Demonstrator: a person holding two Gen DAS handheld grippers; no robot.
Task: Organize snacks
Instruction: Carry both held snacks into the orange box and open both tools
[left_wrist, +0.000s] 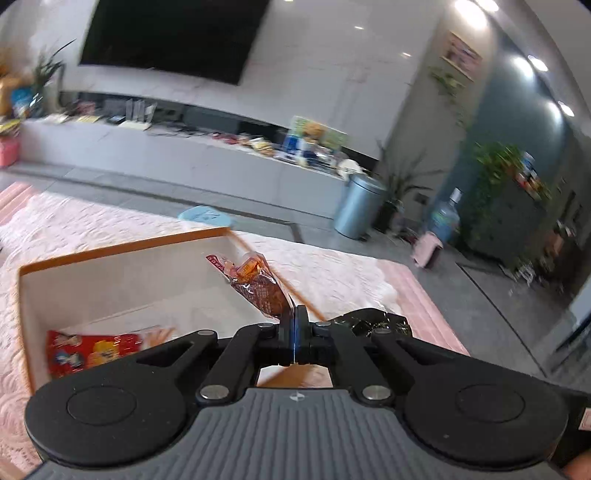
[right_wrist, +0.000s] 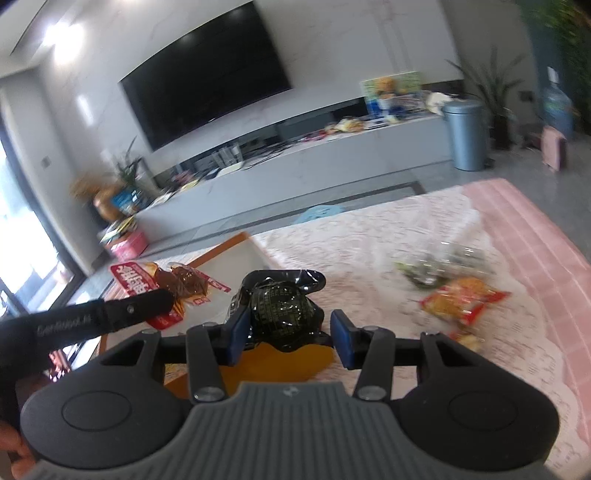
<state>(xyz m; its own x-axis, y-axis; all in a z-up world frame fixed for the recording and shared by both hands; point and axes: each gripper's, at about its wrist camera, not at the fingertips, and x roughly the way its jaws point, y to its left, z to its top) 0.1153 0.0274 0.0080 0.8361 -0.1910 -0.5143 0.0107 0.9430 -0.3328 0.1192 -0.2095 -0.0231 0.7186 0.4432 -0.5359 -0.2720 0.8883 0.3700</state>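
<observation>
The left gripper (left_wrist: 294, 325) has its jaws together, clamped on the bottom corner of a brown snack packet (left_wrist: 258, 284) that stands up from them toward twelve o'clock; pinching just the seam lets the packet hang free of the jaws so it can drop cleanly. It hovers above an open box (left_wrist: 122, 251) with an orange rim, whose white floor already holds a red snack bag (left_wrist: 92, 350) at about eight o'clock in the left wrist view, so the box looks like the collecting place. The right gripper (right_wrist: 291, 334) holds a dark, shiny wrapped snack (right_wrist: 282, 310) between its blue pads, jaws partly apart and closed around the lump's width, at the near edge of the box. On the counter, covered by a pale lace cloth (right_wrist: 369, 251), more snacks wait at about three o'clock from the right gripper: an orange-and-red packet (right_wrist: 461, 299) and, just beyond it, a clear packet with dark contents (right_wrist: 436, 267). Both held snacks appear ready to release into the box, with the loose ones likely to follow.
</observation>
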